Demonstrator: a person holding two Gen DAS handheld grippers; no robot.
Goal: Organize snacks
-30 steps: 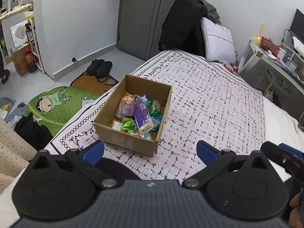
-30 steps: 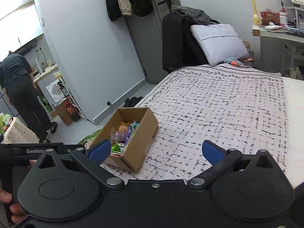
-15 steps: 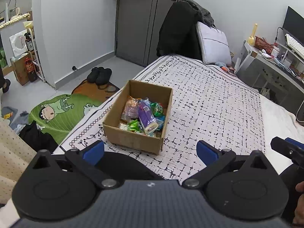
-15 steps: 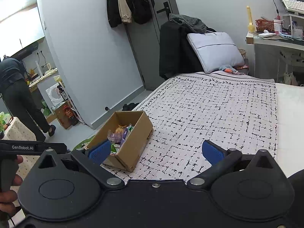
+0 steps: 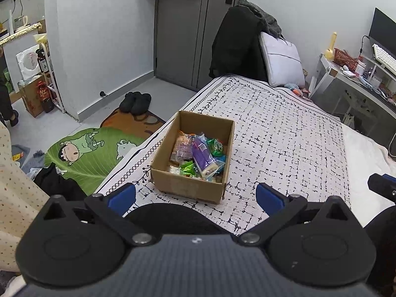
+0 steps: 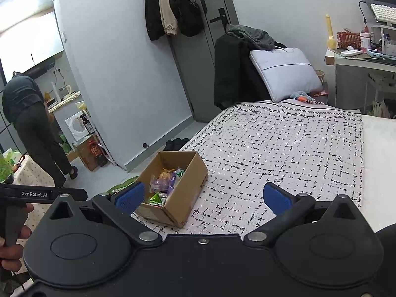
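1. The left wrist view looks down into the cardboard box [image 5: 191, 157]. You can see the snacks [image 5: 198, 154] piled inside: a purple packet, green packets and an orange one.
2. The same view shows a green cartoon floor mat [image 5: 84, 152] and black slippers [image 5: 135, 102] on the floor beside the bed.
3. The right wrist view sees the box from lower down and from its corner, so only the tops of the snacks show.
4. Only the right wrist view shows a person in dark clothes [image 6: 32, 126] bending over, far away at the left. It also shows coats [image 6: 170, 5] hanging on the door.
5. A hand [image 6: 12, 245] holding a black handle shows at the left edge of the right wrist view.
6. The box sits on the bed cover [image 5: 284, 133], near the bed's left edge.
7. The left gripper [image 5: 195, 198] has its blue fingers [image 5: 122, 199] spread wide apart. They hold nothing and touch nothing.
8. The right gripper [image 6: 203, 196] also has its fingers [image 6: 276, 198] wide apart, with nothing between them. The box is just ahead of it, to the left.
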